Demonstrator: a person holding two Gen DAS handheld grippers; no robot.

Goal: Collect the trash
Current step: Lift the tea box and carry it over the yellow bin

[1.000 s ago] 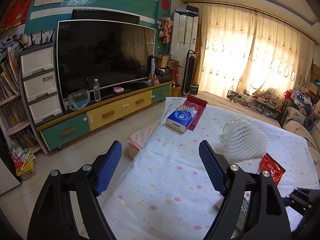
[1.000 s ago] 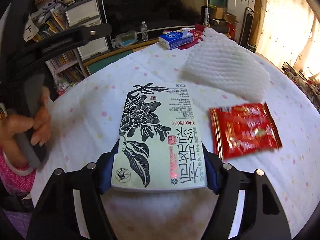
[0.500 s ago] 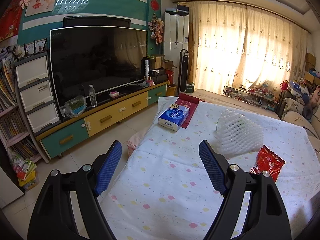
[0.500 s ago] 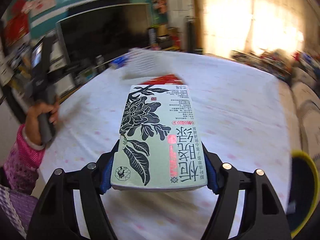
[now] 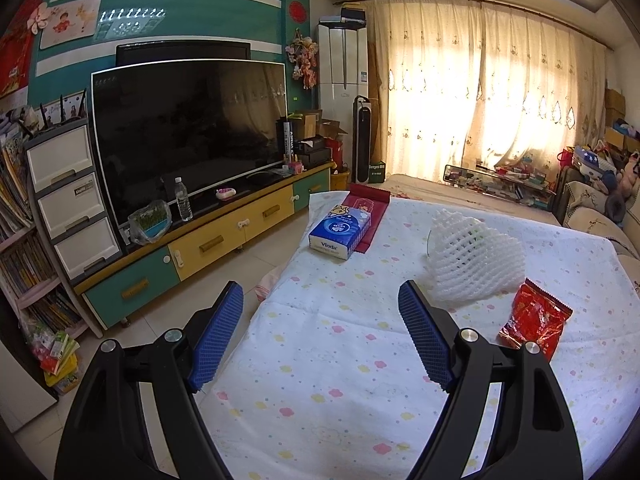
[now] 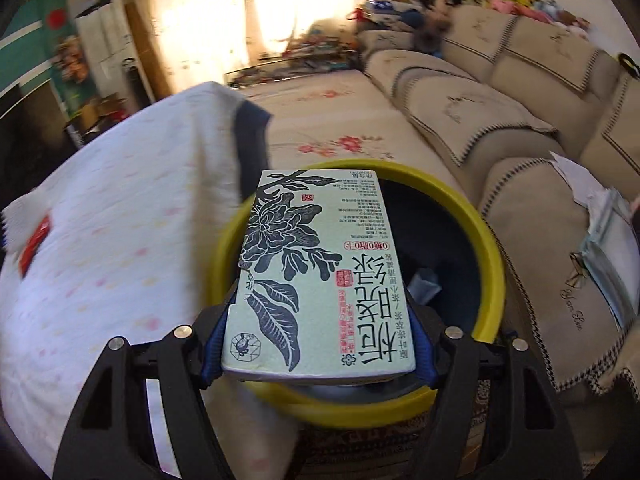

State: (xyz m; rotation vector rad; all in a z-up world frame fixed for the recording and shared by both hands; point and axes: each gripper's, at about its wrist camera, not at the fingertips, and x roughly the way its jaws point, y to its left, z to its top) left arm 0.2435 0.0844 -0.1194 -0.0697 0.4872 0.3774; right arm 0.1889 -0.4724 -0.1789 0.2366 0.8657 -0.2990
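Both right gripper (image 6: 318, 344) pads clamp tea box (image 6: 316, 276) above bin (image 6: 490, 248).

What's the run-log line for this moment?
right gripper: shut on tea box, above yellow bin | left gripper: open, empty | table: foam net, red wrapper

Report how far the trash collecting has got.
Done: a pale scrap already lies in the yellow-rimmed bin. In hand: the right claw holds the pale green flower-printed carton over it. Left: white foam net and red foil wrapper on the table; left claw empty.
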